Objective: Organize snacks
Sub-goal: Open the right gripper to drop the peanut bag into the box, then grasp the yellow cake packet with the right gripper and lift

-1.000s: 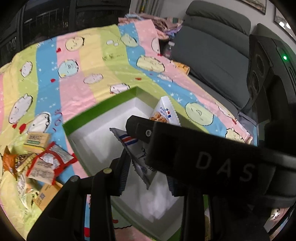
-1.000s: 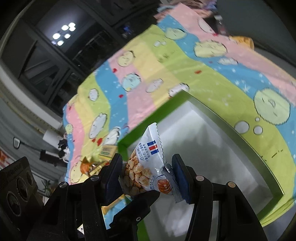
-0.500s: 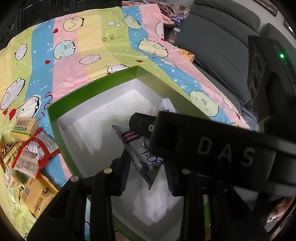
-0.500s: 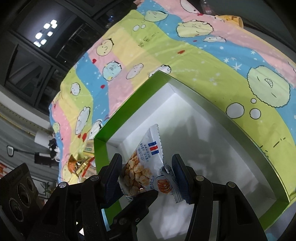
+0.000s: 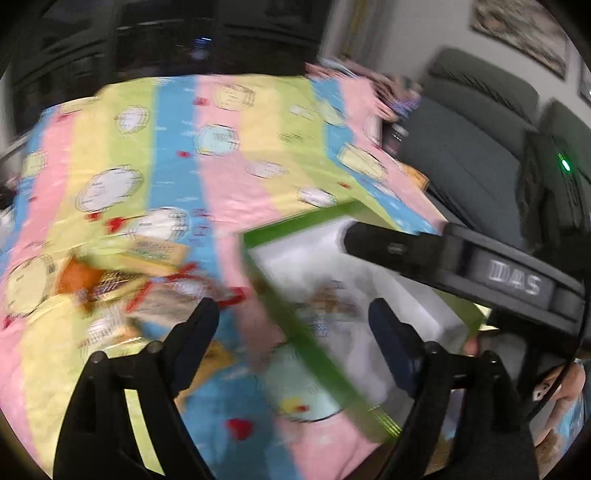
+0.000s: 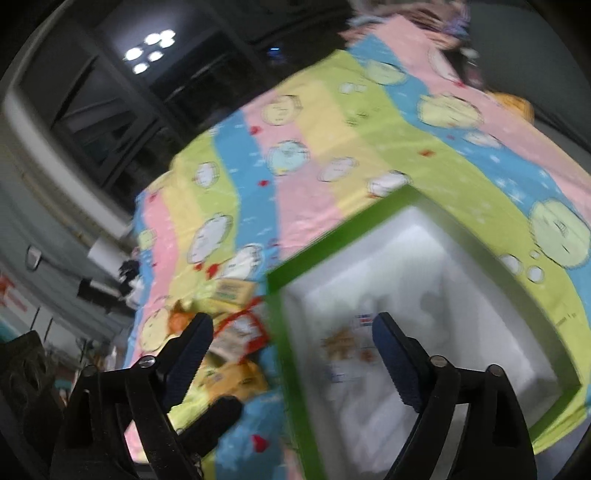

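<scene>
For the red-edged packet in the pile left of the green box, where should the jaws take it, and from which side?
Probably its box-side edge, coming from above. The red-edged packet seems to lie flat atop the snack pile, near the green box wall, so a side approach looks blocked. Blur hides its exact edges.

one box [image 6: 275,295], two tongs — snack packets too blurred

Striped cartoon-print cloth [image 5: 229,192] covers the surface. Grey sofa [image 5: 476,147] just beside the cloth's right edge. Framed picture [image 5: 517,33] on wall above sofa. Dark windows [image 6: 122,110] beyond cloth's far edge.
</scene>
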`<state>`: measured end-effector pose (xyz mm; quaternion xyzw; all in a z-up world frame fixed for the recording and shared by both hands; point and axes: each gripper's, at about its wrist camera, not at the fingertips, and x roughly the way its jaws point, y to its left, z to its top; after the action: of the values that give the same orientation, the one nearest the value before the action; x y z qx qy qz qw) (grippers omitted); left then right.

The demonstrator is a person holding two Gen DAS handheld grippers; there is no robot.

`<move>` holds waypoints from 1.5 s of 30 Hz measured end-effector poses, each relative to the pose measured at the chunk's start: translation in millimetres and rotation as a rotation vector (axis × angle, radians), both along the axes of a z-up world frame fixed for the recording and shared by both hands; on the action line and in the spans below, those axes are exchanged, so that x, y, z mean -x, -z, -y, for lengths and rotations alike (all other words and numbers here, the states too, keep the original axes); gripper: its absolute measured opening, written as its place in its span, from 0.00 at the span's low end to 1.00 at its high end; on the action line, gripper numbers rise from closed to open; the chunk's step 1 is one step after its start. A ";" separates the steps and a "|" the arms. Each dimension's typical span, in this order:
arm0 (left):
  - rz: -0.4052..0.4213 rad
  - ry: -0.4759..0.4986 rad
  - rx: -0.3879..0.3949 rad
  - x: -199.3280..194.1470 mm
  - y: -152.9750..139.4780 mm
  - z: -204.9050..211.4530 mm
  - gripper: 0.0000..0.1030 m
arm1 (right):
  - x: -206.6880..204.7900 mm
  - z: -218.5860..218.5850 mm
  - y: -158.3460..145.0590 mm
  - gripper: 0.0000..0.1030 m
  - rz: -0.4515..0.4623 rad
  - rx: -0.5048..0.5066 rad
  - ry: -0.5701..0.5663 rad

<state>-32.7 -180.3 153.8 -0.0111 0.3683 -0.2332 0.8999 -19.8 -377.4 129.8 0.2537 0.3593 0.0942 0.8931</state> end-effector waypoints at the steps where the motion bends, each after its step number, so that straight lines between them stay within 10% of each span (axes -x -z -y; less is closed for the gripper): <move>1: 0.009 -0.046 0.008 1.4 -2.3 -18.7 0.85 | 0.2 -9.6 -4.0 0.89 0.016 0.004 -0.027; 12: -0.070 -0.400 0.000 -3.7 56.0 -169.0 0.93 | -22.7 -140.0 24.5 0.89 -0.094 0.157 -0.348; 24: -0.177 -0.430 0.075 -13.3 104.3 -206.0 0.90 | -55.1 -178.4 104.9 0.89 -0.268 0.415 -0.352; 32: -0.191 -0.447 0.111 -13.3 105.8 -217.3 0.90 | -47.6 -186.3 106.9 0.75 -0.287 0.395 -0.353; 39: -0.212 -0.480 0.155 -11.7 103.8 -230.3 0.84 | -41.8 -200.9 107.7 0.76 -0.405 0.157 -0.359; 45: -0.230 -0.428 0.198 -12.6 103.0 -225.3 0.80 | -34.2 -197.8 87.7 0.81 -0.338 0.187 -0.363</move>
<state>-20.1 45.0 50.8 -0.2031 0.4329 -0.0696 0.8755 14.4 -179.6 42.2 0.1135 0.5501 0.1757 0.8085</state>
